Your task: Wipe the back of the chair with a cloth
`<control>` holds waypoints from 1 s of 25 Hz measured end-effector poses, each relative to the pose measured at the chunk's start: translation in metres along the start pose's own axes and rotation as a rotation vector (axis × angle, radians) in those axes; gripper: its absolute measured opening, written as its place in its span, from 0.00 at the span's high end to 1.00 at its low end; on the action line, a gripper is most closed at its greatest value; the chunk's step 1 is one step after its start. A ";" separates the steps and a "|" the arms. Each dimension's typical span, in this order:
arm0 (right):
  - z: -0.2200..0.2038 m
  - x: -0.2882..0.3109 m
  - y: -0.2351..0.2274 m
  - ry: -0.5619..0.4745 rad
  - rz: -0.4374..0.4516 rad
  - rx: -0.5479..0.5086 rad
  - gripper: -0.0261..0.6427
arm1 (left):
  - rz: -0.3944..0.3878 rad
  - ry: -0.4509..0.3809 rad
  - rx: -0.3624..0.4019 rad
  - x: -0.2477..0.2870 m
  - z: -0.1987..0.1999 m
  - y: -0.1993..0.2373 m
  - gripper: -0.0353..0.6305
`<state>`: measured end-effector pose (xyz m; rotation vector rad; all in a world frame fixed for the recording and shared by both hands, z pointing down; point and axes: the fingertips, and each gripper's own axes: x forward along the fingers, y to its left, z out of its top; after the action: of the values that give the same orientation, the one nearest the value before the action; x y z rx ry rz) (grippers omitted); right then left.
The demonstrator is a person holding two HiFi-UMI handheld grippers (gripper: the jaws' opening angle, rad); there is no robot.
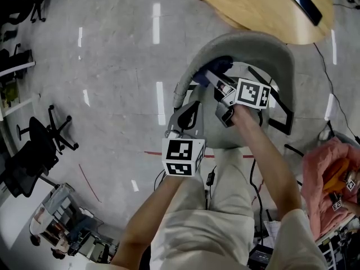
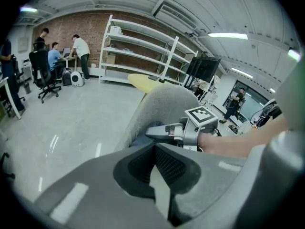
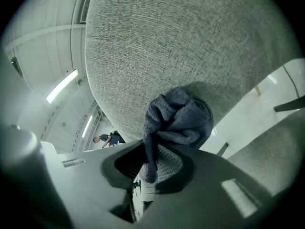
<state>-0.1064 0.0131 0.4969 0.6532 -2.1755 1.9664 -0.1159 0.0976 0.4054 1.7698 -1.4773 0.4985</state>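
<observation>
Head view, looking steeply down onto the grey chair (image 1: 247,44): curved back wrapping round the seat, inner face turned toward the person, so easy to reach by leaning in from the front. Judged mid-wipe, on the left part of that inner face.

Next down in size, the 2 grippers. Right gripper (image 1: 211,79) deep inside the curve, pointed at the backrest. In the right gripper view, clamped firmly on the cloth (image 3: 177,118), pinching 1 hanging fold between the pads and leaving the bunched rest out in front as the wiping pad. Probably held that way to keep the hard jaws off the fabric and let only soft cloth rub it.

Left gripper (image 1: 190,110) parked just beside the chair's left edge, apart from the cloth. In the left gripper view, jaws closed together on nothing, facing across at the right gripper. Likely held near to steady the chair if needed; contact with the chair not certain.

Smallest, the cloth: dark blue, crumpled, pressed against the woven grey backrest on its left inner side.
</observation>
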 end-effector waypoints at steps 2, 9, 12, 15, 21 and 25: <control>0.002 -0.003 0.008 -0.005 0.008 -0.004 0.84 | -0.004 -0.003 0.006 -0.003 0.003 -0.002 0.94; 0.014 -0.012 0.035 -0.033 0.034 -0.020 0.84 | -0.003 -0.021 0.016 -0.007 0.014 -0.008 0.94; 0.017 -0.014 0.044 -0.032 0.047 -0.028 0.84 | -0.001 -0.027 0.014 -0.009 0.017 -0.009 0.94; 0.022 -0.016 0.054 -0.037 0.064 -0.037 0.84 | -0.002 -0.025 0.013 -0.010 0.015 -0.012 0.94; 0.029 -0.022 0.080 -0.056 0.109 -0.040 0.84 | -0.007 -0.026 0.015 -0.012 0.009 -0.018 0.94; 0.032 -0.028 0.092 -0.078 0.111 -0.008 0.84 | -0.010 -0.026 0.020 -0.011 0.004 -0.024 0.94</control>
<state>-0.1128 -0.0065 0.3976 0.6309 -2.3111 2.0173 -0.0962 0.1033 0.3875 1.8047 -1.4861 0.4886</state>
